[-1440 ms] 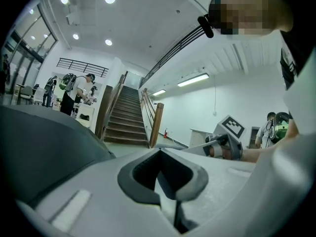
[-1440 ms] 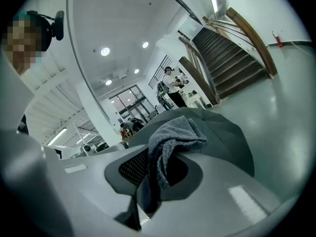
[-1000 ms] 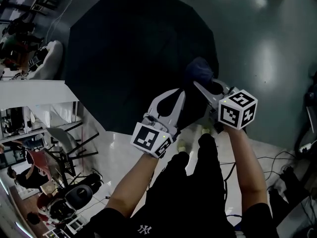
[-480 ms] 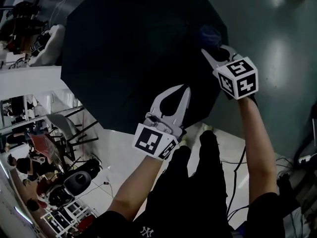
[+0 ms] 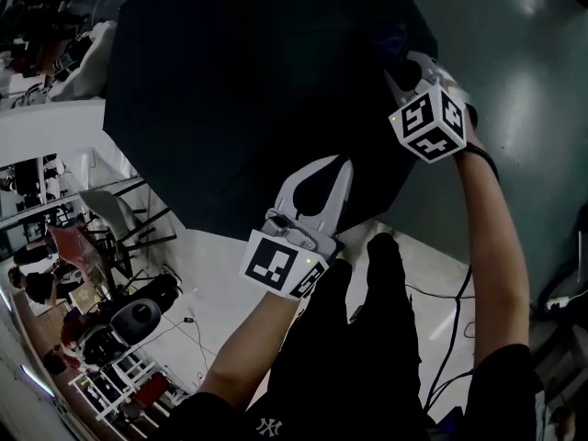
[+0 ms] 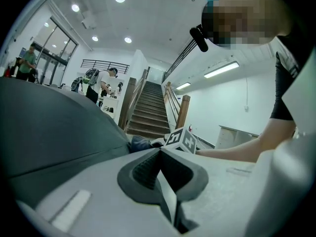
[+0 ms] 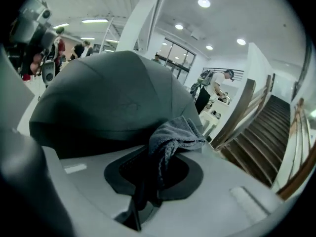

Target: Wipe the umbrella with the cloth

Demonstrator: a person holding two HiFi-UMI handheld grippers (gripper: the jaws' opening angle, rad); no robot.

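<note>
**A:** What is the right gripper point(image 7: 159, 154) holding?

**B:** Its jaws are squeezing shut on the cloth point(image 7: 175, 135). The grey cloth is bunching up between them and poking out past the tips.

**A:** Is the cloth touching the umbrella point(image 7: 113, 102)?

**B:** It is sitting right against the dark top, as far as I can tell. The umbrella is lying open on the floor point(image 5: 514, 53), in front of the person.

**A:** And the left gripper point(image 6: 159, 151)?

**B:** Its jaws are pressing together too, but nothing is showing between them. It is hanging over the near edge of the umbrella. I cannot tell if it is touching.

**A:** What is changing?

**B:** The right gripper is moving away from the person. A moment ago it was down near the edge, close to the left one. Now it is reaching far up the right side of the umbrella, and the cloth is going with it. The left one is hardly moving.

**A:** What does that mean?

**B:** I think the wiping is going on. One long rub is running up that side. Most of the top is probably still waiting for its turn.
</note>
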